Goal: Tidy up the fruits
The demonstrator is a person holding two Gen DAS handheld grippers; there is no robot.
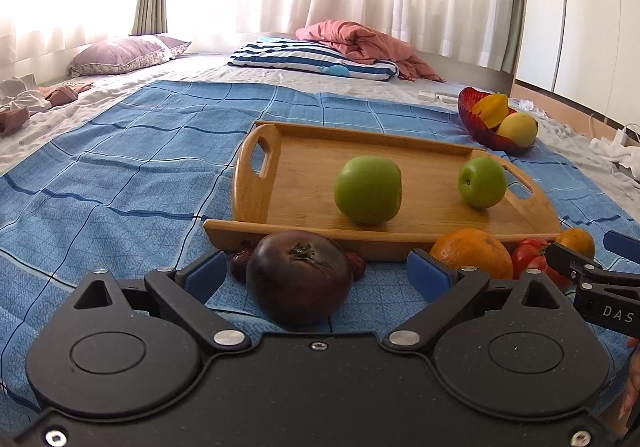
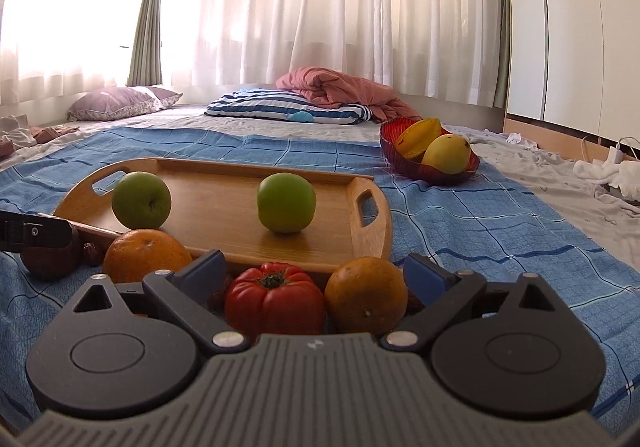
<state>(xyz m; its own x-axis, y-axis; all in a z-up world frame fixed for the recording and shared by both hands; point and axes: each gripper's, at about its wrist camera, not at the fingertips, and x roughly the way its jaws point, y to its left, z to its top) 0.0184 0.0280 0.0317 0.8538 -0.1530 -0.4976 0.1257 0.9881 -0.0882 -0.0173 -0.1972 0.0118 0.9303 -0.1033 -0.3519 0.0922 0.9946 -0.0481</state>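
Blue checked cloth (image 1: 132, 175) covers the bed before white curtains (image 2: 320, 7).

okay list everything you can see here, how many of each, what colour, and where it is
Green apples: 2, green, on the wooden tray.
Wooden tray: 1, light brown, on the blue checked cloth.
Oranges: 2, orange, on the cloth in front of the tray.
Red tomato: 1, red, between the oranges.
Dark tomato: 1, purple-brown, on the cloth before the tray.
Red bowl: 1, far right, holding a starfruit and a mango, both yellow.
Pillows: 2, purple and striped, far end.
Pink blanket: 1, behind the striped pillow.
Left tool: open around the dark tomato.
Right tool: open around the red tomato and one orange.
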